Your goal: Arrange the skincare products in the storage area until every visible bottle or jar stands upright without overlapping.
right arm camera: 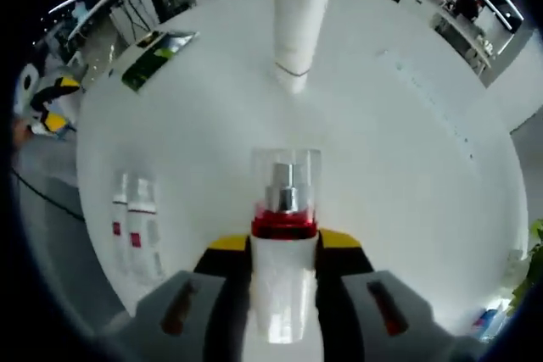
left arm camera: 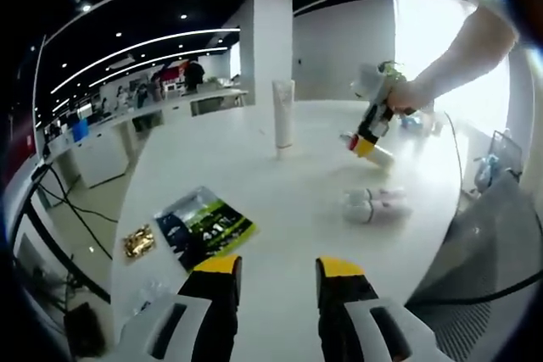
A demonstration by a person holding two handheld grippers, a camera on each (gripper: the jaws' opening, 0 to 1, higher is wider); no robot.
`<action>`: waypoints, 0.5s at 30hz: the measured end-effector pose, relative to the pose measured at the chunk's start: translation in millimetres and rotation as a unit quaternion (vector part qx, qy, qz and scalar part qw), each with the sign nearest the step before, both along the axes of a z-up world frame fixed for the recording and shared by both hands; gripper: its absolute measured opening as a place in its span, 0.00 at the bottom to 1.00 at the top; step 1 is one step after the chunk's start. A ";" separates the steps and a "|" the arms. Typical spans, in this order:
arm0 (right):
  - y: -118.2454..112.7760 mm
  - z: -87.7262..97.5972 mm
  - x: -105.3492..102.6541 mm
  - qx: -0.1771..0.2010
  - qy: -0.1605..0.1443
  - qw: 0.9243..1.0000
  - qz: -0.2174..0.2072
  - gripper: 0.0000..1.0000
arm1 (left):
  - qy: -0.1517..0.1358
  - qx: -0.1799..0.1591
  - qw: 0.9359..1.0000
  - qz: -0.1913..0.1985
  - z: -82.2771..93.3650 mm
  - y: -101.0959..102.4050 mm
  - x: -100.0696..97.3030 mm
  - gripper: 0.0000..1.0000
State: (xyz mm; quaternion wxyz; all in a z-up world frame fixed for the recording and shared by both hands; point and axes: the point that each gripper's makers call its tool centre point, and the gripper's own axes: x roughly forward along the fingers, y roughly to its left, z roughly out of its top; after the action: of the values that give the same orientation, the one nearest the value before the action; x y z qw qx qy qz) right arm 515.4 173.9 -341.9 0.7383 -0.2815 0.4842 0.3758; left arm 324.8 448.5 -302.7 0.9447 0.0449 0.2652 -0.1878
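One white spray bottle (right arm camera: 282, 269) (clear cap) | clamped by right hand-held gripper (right arm camera: 282, 252)

My right gripper (right arm camera: 284, 247) covers the lower body of the pump bottle (right arm camera: 283, 235); its base runs off the bottom of the right gripper view. The white tube (right arm camera: 299, 14) is cut by that view's top edge, its upper end unseen. In the left gripper view, glare washes out the far table (left arm camera: 322, 192) edge. Labels on the two lying bottles (left arm camera: 373, 205) are too blurred to read. Print on the green packet (left arm camera: 204, 228) is illegible. The small gold item (left arm camera: 137, 242) is too small to identify.
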 end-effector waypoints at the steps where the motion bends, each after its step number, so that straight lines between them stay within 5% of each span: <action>1: 0.9 2.2 -1.1 0.006 -0.004 1.000 -0.002 0.27 | -0.001 -0.001 1.000 -0.001 0.2 -0.4 0.0 0.36; 15: 11.0 25.0 -15.9 0.065 -0.051 0.996 -0.020 0.27 | -0.003 0.012 1.000 -0.026 -0.2 -8.8 -3.0 0.36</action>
State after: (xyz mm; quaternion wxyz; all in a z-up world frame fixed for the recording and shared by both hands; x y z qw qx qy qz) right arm 499.4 184.9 -316.9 0.7862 -0.2421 0.4258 0.3767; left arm 321.9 439.7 -302.9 0.9397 0.0634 0.2629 -0.2092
